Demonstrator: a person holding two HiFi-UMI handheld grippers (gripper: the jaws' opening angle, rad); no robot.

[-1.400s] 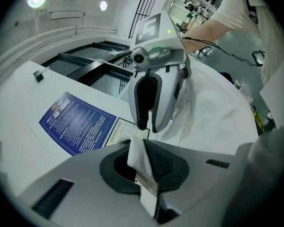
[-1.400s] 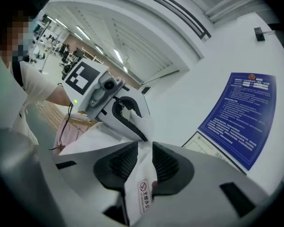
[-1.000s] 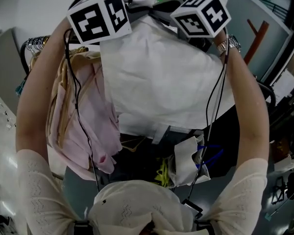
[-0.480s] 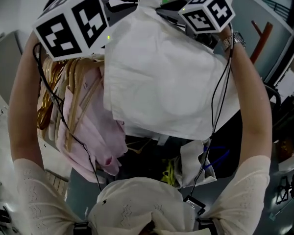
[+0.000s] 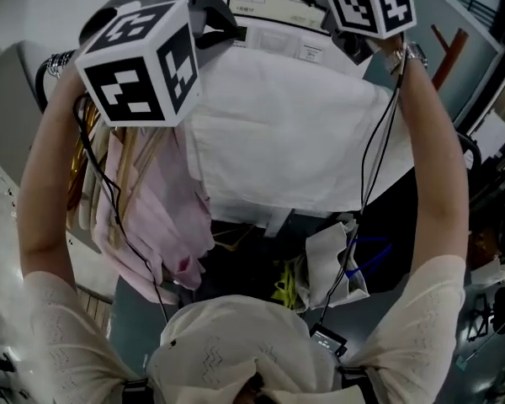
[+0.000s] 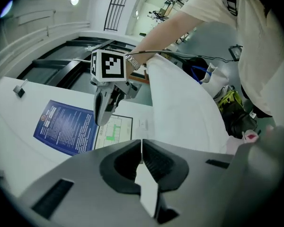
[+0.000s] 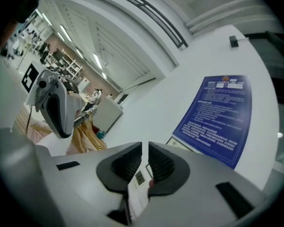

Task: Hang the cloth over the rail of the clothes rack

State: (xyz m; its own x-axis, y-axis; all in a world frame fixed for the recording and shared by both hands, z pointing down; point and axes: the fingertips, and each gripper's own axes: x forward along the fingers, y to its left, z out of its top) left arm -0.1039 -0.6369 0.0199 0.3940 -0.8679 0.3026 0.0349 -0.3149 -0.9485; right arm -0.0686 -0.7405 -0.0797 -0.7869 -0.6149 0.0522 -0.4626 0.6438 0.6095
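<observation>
A white cloth hangs spread between my two raised grippers. In the head view the left gripper's marker cube is at the cloth's top left corner and the right gripper's cube at its top right. My left gripper is shut on a cloth edge, and the cloth runs off to the right. A labelled corner of the cloth is pinched in my shut right gripper. The rack rail sits at the upper left, its end crowded with hangers.
Pink and beige garments on wooden hangers hang from the rack, left of the cloth. Bags and yellow items lie on the floor below. A blue poster is on the white wall ahead. A red pole stands at the right.
Both grippers have risen and drawn apart. The cloth's top edge is now pulled straighter and the sheet hangs flatter. The left cube swung left, then back toward the middle.
</observation>
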